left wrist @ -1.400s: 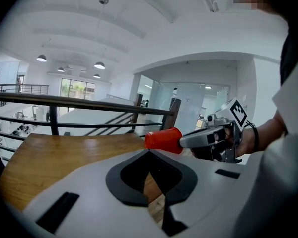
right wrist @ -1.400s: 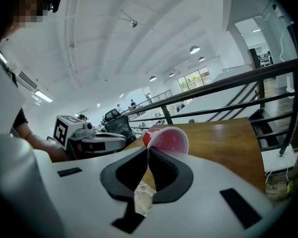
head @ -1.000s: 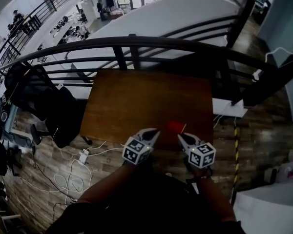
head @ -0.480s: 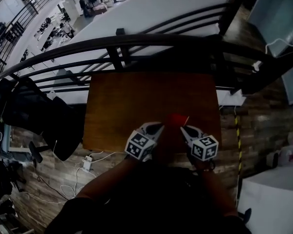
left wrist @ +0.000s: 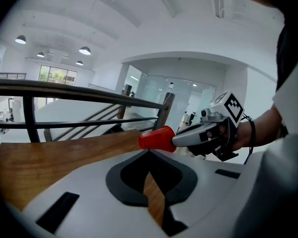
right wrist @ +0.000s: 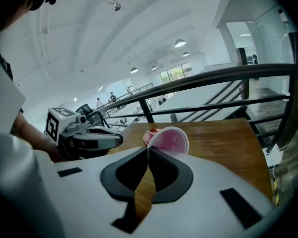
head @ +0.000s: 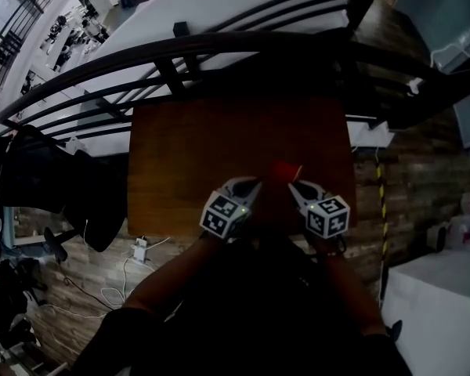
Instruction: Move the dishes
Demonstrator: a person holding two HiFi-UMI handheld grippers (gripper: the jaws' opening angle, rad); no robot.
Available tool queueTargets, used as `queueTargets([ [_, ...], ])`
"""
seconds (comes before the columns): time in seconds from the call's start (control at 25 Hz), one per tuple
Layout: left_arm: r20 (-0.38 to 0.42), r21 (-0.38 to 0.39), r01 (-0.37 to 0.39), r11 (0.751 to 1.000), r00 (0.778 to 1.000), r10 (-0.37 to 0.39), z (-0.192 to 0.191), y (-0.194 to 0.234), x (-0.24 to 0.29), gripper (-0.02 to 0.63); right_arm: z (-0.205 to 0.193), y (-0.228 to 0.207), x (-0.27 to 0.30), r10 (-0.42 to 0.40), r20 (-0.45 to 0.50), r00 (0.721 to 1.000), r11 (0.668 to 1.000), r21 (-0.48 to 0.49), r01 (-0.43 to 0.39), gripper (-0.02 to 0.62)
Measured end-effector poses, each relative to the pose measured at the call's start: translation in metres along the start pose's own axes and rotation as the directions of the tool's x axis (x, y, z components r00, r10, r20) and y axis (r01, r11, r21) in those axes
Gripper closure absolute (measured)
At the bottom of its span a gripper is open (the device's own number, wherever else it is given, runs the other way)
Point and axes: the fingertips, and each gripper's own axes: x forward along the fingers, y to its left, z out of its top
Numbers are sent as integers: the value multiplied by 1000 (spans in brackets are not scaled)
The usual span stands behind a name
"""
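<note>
Red cup (head: 283,171) brought over the wooden table (head: 219,139)
Its rim was pinched at the tips of the right tongs (head: 294,186); the left tongs (head: 256,183), clenched empty, were held just beside; set-down was judged near.

Red cup (head: 283,171), seemingly pink inside; brown wood-grain table (head: 219,147); black-and-white marker cubes (head: 224,216).

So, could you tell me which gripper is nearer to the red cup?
Right. The right gripper is shut on the red cup by its rim; the left gripper, shut and empty, sits just beside it.
</note>
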Motion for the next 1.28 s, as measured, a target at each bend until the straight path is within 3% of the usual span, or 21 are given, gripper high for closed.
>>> queueTargets([
  [0.28,-49,-42,-71,997,996,69,-10,12,38,615,-2,-46,16,5,-98,995,993,-120,-16,575],
  [0.48,-66,-76,-123,990,991,118,-12,16,58,615,-10,-73,29,-1,-207,978,964,-259,-54,575],
  [0.76,-83,-113,-177,978,982,168,-16,26,80,615,-20,-85,46,-8,-372,928,891,-424,-163,575],
  [1.08,-99,-147,-210,967,975,197,-29,29,95,615,-53,-93,68,-29,-534,845,820,-496,-285,575],
  [1.28,-106,-168,-226,960,972,211,-36,33,102,615,-71,-97,78,-79,-589,804,733,-581,-353,575],
])
